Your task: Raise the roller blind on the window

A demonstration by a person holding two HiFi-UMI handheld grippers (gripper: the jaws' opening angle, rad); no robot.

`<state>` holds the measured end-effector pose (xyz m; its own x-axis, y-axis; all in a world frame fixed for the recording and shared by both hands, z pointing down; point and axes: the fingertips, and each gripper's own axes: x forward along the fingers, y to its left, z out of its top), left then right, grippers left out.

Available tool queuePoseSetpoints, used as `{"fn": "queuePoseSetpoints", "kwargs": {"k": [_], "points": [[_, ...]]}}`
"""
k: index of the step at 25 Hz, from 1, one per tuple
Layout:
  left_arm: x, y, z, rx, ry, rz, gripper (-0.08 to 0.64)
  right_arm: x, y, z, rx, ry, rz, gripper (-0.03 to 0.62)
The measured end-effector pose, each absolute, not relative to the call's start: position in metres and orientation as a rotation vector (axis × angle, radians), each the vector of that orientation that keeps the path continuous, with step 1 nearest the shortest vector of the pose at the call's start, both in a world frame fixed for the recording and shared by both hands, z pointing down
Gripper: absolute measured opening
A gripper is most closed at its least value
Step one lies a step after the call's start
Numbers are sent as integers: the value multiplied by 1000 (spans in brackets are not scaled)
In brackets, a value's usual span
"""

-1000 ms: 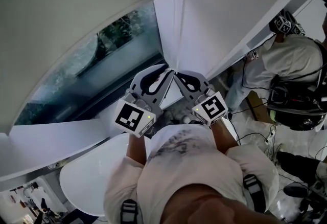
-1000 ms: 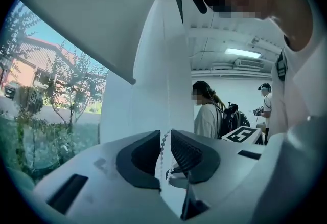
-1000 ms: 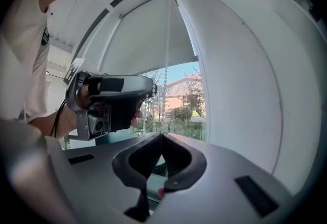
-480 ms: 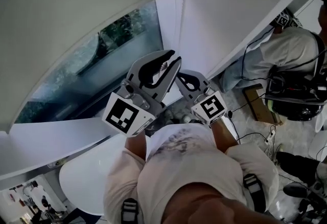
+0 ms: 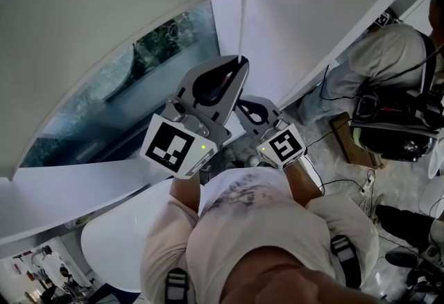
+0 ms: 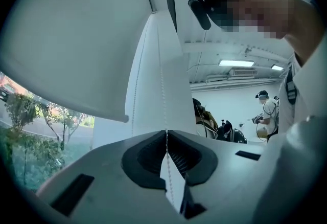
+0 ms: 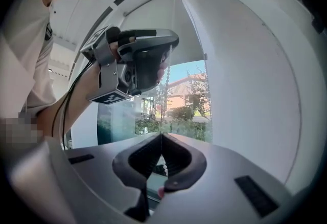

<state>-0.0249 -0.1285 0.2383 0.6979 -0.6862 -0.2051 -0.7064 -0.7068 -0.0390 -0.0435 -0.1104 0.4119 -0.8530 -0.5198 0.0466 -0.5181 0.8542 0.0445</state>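
Observation:
The pale roller blind [image 5: 104, 4] covers the upper window, and its bottom bar [image 6: 76, 108] hangs above bare glass [image 5: 132, 87]. A white bead chain [image 5: 242, 11] drops beside the white window post. My left gripper [image 5: 240, 62] is raised and shut on the chain [image 6: 162, 80], which enters its closed tips [image 6: 166, 133]. My right gripper [image 5: 239, 103] sits just below it, jaws closed on the same chain. In the right gripper view the chain [image 7: 164, 90] runs from the left gripper [image 7: 138, 64] down into the right gripper [image 7: 161, 135].
A white wall panel [image 5: 312, 18] stands right of the chain. The white sill [image 5: 83, 184] and a round white table [image 5: 118, 240] lie below left. Another person [image 5: 395, 80] with gear, cables and a box on the floor occupy the right.
My left gripper has risen along the chain from beside the right gripper to well above it. The right gripper has stayed in place.

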Motion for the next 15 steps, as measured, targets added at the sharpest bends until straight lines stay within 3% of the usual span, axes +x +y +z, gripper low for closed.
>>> {"fn": "queuePoseSetpoints", "kwargs": {"k": [15], "points": [[-26,-128,294,-2843,1237,198,11,-43,-112,468,822,-2850,76,61]]}}
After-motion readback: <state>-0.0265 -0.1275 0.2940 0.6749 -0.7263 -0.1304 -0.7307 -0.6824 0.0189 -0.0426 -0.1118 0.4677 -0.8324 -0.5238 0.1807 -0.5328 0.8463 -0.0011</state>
